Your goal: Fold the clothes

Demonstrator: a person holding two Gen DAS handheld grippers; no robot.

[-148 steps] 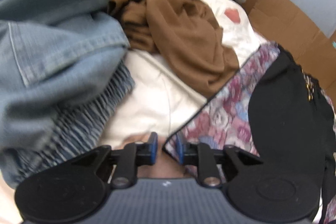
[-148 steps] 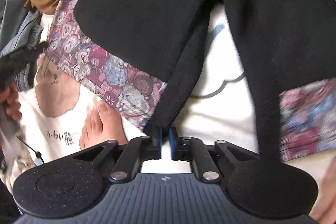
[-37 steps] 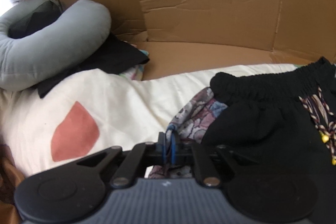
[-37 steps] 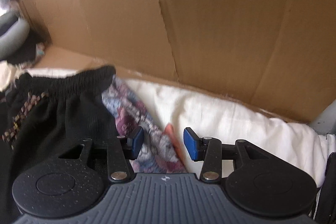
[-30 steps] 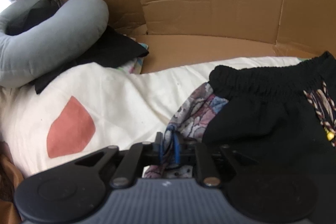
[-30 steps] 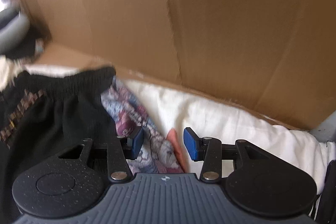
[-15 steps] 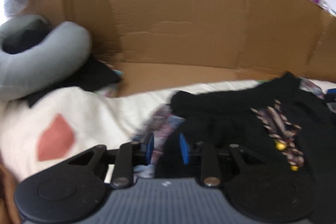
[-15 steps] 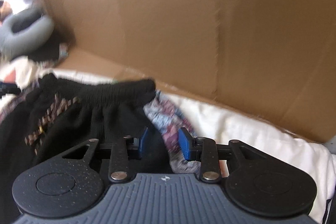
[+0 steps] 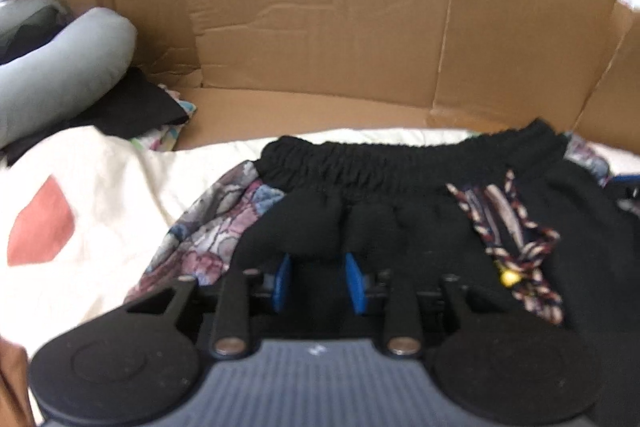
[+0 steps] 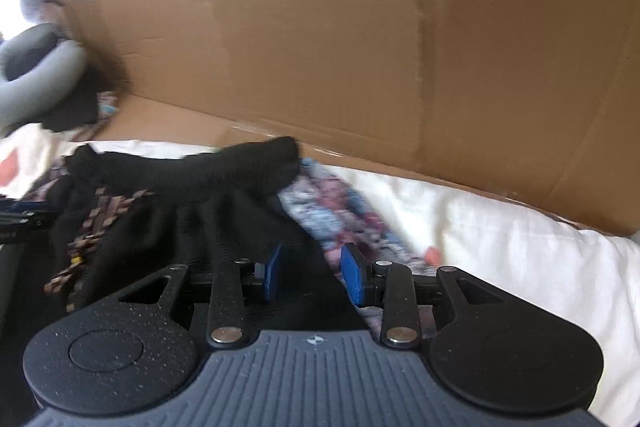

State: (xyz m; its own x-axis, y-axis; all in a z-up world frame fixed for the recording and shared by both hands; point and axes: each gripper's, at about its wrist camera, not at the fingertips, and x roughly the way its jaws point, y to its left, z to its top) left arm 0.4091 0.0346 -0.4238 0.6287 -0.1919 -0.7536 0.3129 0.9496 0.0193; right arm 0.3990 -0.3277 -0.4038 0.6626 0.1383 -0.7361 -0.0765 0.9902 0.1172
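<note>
One pair of black shorts (image 9: 404, 215) lay spread on a cream bedsheet (image 9: 100, 195), elastic waistband (image 9: 400, 163) farthest from both sets of fingers and next to a brown cardboard wall (image 9: 320, 39). The left gripper (image 9: 318, 281) hovered low over the black fabric just short of the waistband, its two blue fingers (image 9: 282, 281) parted with dark cloth between them but no pinch visible. The right gripper (image 10: 312, 277) was likewise spread, its two blue fingers (image 10: 352, 279) straddling the shorts' edge where black cloth met a floral-print panel (image 10: 340, 215). One braided drawstring (image 9: 516, 247), ending in a yellow bead, trailed to the right of the left fingers. One red patch (image 9: 40, 227) marked the sheet to their left. Beyond it, one grey neck pillow (image 9: 60, 67) rested on a dark garment (image 9: 132, 107) against the cardboard.
</note>
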